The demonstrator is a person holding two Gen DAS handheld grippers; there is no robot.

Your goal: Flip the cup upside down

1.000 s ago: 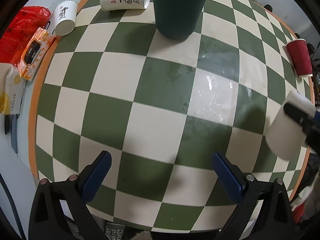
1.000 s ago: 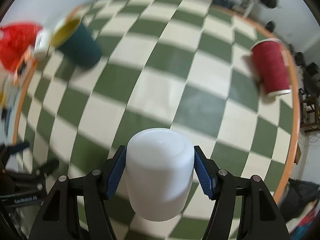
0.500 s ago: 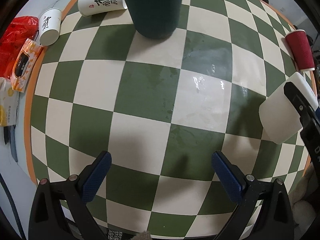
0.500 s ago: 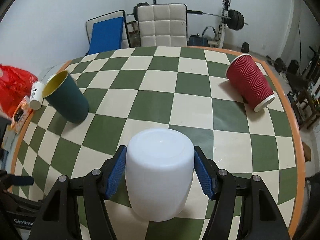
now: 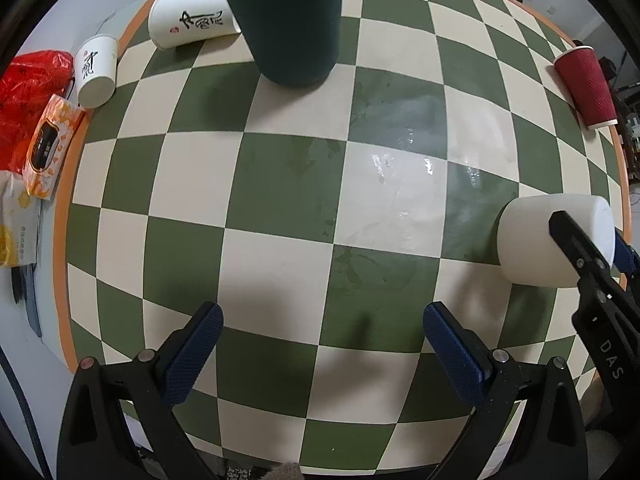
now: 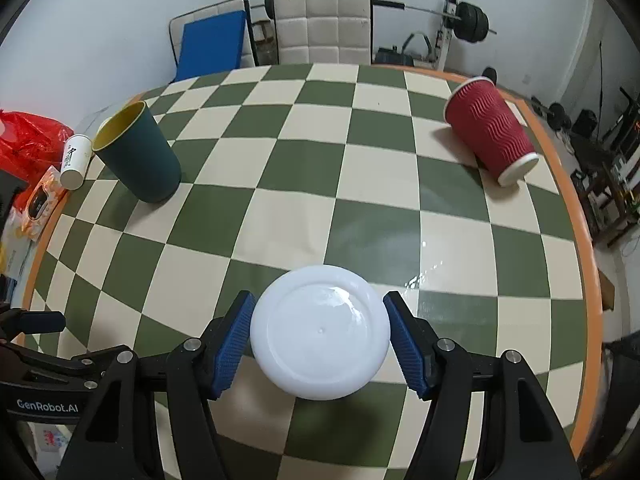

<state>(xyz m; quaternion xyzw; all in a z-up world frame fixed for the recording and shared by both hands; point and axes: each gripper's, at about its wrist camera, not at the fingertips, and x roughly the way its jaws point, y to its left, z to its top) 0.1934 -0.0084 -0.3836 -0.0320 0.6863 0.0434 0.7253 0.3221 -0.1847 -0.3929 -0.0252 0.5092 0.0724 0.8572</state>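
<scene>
Clearly the right gripper (image 6: 320, 342) pinches the white cup (image 6: 320, 332) by its sides, base toward the camera — smooth walls could slip mid-turn; left gripper (image 5: 320, 344) hangs wide open, empty.

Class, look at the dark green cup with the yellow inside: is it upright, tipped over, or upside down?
Upright. The dark green cup stands on its base on the checkered table, with its open yellow mouth facing up in both views.

The right claw (image 6: 320, 342) was closed on the white cup (image 6: 320, 332), with its two blue pads (image 6: 234, 346) pressed on opposite sides and the cup's flat bottom facing its camera. The left claw (image 5: 320, 350) was wide open, with nothing between its blue pads (image 5: 192, 354), low over the bench (image 5: 280, 208).
</scene>
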